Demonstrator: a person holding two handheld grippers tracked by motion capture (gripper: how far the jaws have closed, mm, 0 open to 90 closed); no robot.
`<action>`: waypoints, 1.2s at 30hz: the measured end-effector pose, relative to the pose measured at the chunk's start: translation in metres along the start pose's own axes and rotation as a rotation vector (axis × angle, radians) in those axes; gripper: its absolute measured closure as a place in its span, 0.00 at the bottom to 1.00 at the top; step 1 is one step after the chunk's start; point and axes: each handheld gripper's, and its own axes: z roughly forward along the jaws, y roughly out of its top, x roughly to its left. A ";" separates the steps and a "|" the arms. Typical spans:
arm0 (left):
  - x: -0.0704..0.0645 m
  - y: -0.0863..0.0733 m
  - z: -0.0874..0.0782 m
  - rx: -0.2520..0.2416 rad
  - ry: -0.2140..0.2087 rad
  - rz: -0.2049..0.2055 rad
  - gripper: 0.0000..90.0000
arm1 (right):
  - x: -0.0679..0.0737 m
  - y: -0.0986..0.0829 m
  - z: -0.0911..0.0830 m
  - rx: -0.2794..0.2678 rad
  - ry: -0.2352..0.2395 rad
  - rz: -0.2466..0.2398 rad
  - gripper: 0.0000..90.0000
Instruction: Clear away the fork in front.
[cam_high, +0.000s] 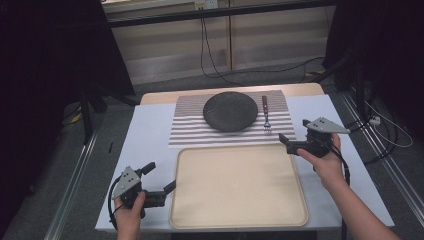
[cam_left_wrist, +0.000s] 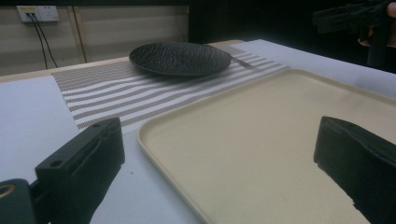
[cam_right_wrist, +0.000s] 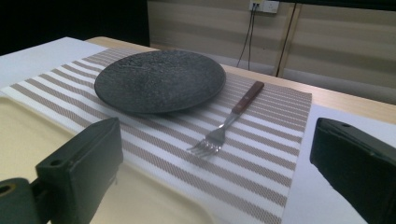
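on the striped mat (cam_high: 190, 131) lie one plate (cam_high: 230, 111) and one fork (cam_high: 266, 113); both claws, left (cam_high: 161, 177) and right (cam_high: 284, 142), gape apart, empty.

This looks like a lab or recording room staged as a dining spot. A small table (cam_high: 150, 130) with a white cover stands between black curtains (cam_high: 50, 50), with metal rails (cam_high: 75, 170) on the grey floor, loose cables (cam_high: 220, 70) and a wall socket (cam_left_wrist: 37, 13) on the plain panelled wall behind.
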 end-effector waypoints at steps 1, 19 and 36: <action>0.000 0.000 0.000 0.001 -0.001 0.001 0.02 | -0.001 0.003 0.004 0.004 0.004 -0.003 0.02; 0.003 -0.002 0.001 0.002 -0.006 -0.009 0.02 | -0.016 0.016 0.071 0.092 -0.051 0.017 0.03; 0.004 -0.001 0.000 0.009 0.005 -0.007 0.02 | -0.036 0.014 0.113 0.172 -0.101 0.063 0.10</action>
